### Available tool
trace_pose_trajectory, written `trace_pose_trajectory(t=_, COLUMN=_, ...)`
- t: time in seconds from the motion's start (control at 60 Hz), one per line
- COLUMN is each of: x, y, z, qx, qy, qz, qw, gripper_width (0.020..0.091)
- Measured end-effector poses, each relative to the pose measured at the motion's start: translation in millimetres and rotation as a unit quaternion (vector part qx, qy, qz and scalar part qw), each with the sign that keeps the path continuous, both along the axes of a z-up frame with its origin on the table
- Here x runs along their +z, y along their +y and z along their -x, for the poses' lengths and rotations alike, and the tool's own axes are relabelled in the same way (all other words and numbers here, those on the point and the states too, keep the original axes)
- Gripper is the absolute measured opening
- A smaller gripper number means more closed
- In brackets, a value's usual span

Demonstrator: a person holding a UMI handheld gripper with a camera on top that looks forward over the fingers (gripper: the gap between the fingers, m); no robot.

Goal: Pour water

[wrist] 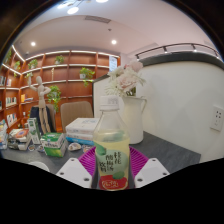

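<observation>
One bottle (pixel 112 150) stands upright between the gripper (pixel 112 172) fingers, both pads clamped on it. The white jug (pixel 122 108) waits just beyond, slightly right.

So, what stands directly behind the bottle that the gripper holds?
Behind the bottle, held between the pink pads of the gripper, stands a white pitcher with flowers. Its lower part is covered by the bottle.

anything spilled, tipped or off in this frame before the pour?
Nothing stands out. The bottle stands upright between the gripper pads, cap on, with no water visible on the grey table. The white pitcher beyond it is upright too. The boxes off to the side look cluttered but not toppled.
</observation>
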State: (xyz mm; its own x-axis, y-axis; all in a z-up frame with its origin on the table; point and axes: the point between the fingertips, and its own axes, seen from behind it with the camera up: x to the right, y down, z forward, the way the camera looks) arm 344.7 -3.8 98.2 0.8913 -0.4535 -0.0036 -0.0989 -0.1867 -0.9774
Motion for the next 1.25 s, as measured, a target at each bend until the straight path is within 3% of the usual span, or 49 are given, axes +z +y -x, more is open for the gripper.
trace_pose_trajectory(t=0.15, x=-1.6, y=-4.1, z=-6.7, qx=-0.011, qy=0.012, qz=-0.003, qw=1.0, gripper_width=0.0522)
trace_pose_trajectory(t=0.233, x=-3.8, y=-10.6, z=-6.9, qx=-0.017, qy=0.009, qz=0.007, qw=1.0, gripper_width=0.0765)
trace_pose_trajectory(t=0.283, x=-2.5, y=-16.3, z=-2.9, qx=-0.012, qy=0.009, qz=0.007, qw=1.0, gripper_width=0.0844)
trace_pose_trajectory(t=0.567, x=15.1, y=-67.9, z=70.5, qx=0.069, qy=0.03, qz=-0.002, qw=0.997, gripper_width=0.0842)
trace_pose_trajectory(t=0.867, x=38.3, y=-128.5, z=122.3, qx=0.118, qy=0.029, qz=-0.014, qw=0.993, gripper_width=0.0837)
trace_pose_trajectory(t=1.25, x=49.6, y=-157.6, z=149.2, qx=0.127, qy=-0.003, qz=-0.005, qw=0.992, gripper_width=0.0832)
